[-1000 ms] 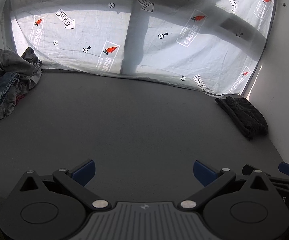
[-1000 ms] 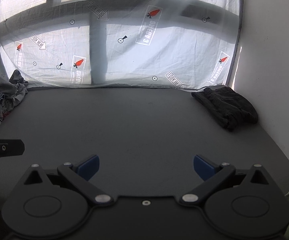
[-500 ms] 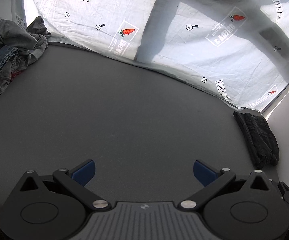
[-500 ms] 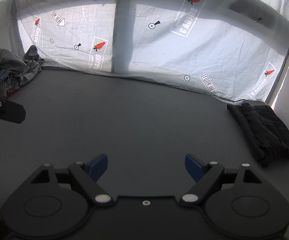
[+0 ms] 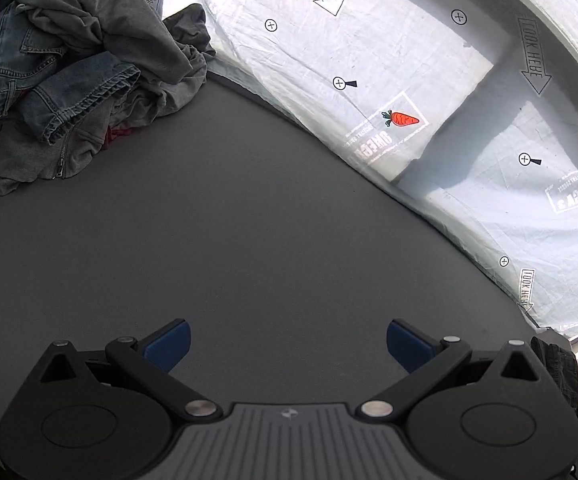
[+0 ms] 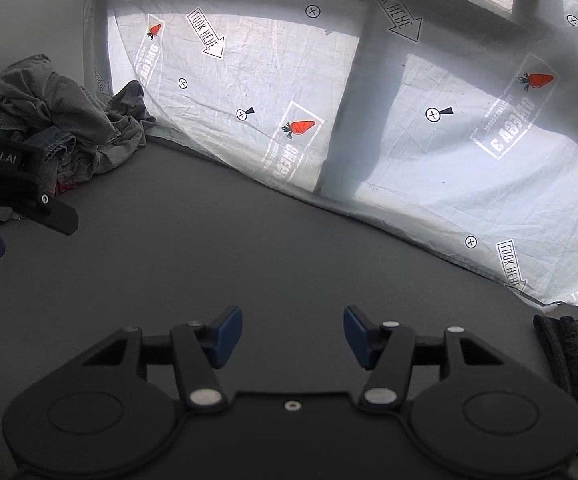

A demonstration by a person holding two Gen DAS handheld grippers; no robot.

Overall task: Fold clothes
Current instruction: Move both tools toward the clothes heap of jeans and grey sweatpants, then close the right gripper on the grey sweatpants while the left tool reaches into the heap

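Note:
A heap of unfolded clothes point(image 5: 69, 76), grey garments and blue denim with a bit of red, lies at the far left of the dark grey table point(image 5: 249, 240); it also shows in the right wrist view point(image 6: 69, 128). A folded black garment point(image 6: 577, 360) lies at the right edge, and its corner shows in the left wrist view point(image 5: 557, 364). My left gripper point(image 5: 288, 346) is open and empty above the bare table, short of the heap. My right gripper point(image 6: 293, 338) is open and empty over the table's middle. The left gripper's body point(image 6: 17, 196) shows at the right wrist view's left edge.
A white sheet point(image 6: 409, 140) printed with carrots, arrows and text hangs behind the table's far edge. A white wall point(image 6: 29, 12) stands behind the heap.
Both grippers have swung left and forward toward the clothes heap, which now looks much larger. The right gripper's fingers have narrowed a little. The black garment has slid to the right edge.

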